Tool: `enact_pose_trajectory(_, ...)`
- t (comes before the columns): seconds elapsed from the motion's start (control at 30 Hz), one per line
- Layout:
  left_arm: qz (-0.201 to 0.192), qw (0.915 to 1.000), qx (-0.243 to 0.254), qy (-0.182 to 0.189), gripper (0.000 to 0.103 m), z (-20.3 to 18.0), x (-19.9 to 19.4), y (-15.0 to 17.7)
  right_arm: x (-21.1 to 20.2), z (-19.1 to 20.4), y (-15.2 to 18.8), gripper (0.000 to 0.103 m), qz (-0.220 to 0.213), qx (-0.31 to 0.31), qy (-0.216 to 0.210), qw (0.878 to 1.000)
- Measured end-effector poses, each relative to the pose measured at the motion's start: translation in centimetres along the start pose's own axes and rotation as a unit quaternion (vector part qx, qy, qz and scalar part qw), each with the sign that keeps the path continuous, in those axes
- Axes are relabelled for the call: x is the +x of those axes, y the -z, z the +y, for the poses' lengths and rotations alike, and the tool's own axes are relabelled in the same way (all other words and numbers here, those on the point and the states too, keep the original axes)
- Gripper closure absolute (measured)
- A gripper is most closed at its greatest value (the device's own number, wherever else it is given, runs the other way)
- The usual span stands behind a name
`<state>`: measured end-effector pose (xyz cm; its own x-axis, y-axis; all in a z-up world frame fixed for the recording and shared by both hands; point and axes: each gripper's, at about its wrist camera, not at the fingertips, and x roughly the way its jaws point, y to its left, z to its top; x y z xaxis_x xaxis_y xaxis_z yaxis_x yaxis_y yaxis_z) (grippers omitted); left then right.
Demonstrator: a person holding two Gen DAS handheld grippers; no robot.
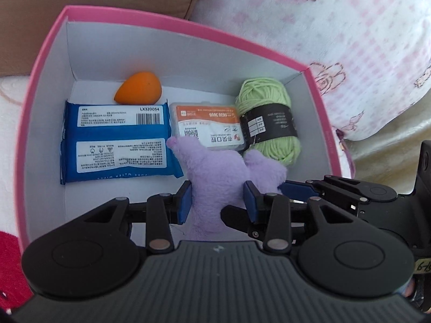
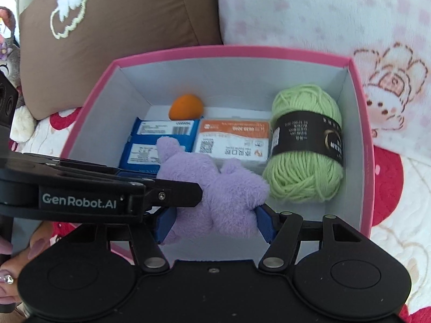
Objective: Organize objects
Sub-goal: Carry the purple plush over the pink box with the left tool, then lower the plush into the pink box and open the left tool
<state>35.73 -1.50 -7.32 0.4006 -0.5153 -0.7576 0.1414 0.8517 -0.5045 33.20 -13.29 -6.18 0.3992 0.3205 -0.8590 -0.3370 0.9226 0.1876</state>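
A purple plush toy (image 1: 212, 177) (image 2: 223, 188) hangs inside the open pink box (image 1: 172, 21) (image 2: 229, 49), just above what lies in it. My left gripper (image 1: 217, 203) is shut on the toy's lower part, blue pads pressed into the fur. My right gripper (image 2: 215, 223) has its pads against both sides of the same toy. One of the left gripper's fingers (image 2: 183, 194) crosses in front from the left. On the box floor lie a blue wipes pack (image 1: 118, 145) (image 2: 145, 150), an orange egg-shaped sponge (image 1: 138, 87) (image 2: 186, 106), an orange-and-white mask box (image 1: 207, 123) (image 2: 234, 140) and green yarn (image 1: 269, 123) (image 2: 304, 145).
The box sits on soft bedding with red shapes (image 2: 388, 188). A brown cushion (image 2: 121, 27) lies behind it on the left and a pink-patterned blanket (image 1: 336, 40) on the right. A hand with painted nails (image 2: 16, 263) shows at the lower left. The box floor near its front wall is bare.
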Motion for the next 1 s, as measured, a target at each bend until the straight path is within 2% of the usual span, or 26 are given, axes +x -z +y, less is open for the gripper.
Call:
enact_pose_trajectory(0.23,0.013,0.9999,-0.007,-0.002,0.064,0.0,2.3,0.5,1.3,-0.8,0.6,0.035,0.014,0.004,0.016,1.0)
enact_pose_trajectory(0.37,0.039,0.999,-0.012,-0.019,0.064,-0.4,3.9,0.5,2.2,-1.2,0.8,0.035,0.039,0.007,0.026,0.999)
enact_pose_trajectory(0.6,0.041,0.9987,-0.024,-0.018,0.063,-0.4,4.2,0.1,2.0,-1.2,0.8,0.035,0.04,-0.001,0.038,0.998)
enact_pose_trajectory(0.73,0.036,0.9987,0.004,-0.035,0.063,-1.5,4.2,0.2,1.8,-0.6,1.0,0.035,0.027,-0.007,0.064,0.998)
enact_pose_trajectory(0.8,0.053,0.9983,0.012,-0.021,0.063,-1.8,4.2,0.1,1.6,-0.6,1.1,0.035,0.024,-0.004,0.072,0.997)
enact_pose_trajectory(0.9,0.055,0.9985,-0.004,-0.006,0.063,-1.3,4.2,-0.1,1.1,-0.2,1.2,0.035,0.015,-0.009,0.09,0.996)
enact_pose_trajectory(1.0,0.053,0.9983,-0.025,-0.005,0.059,-0.8,3.6,-0.3,0.5,-0.2,1.1,0.035,0.01,-0.008,0.085,0.996)
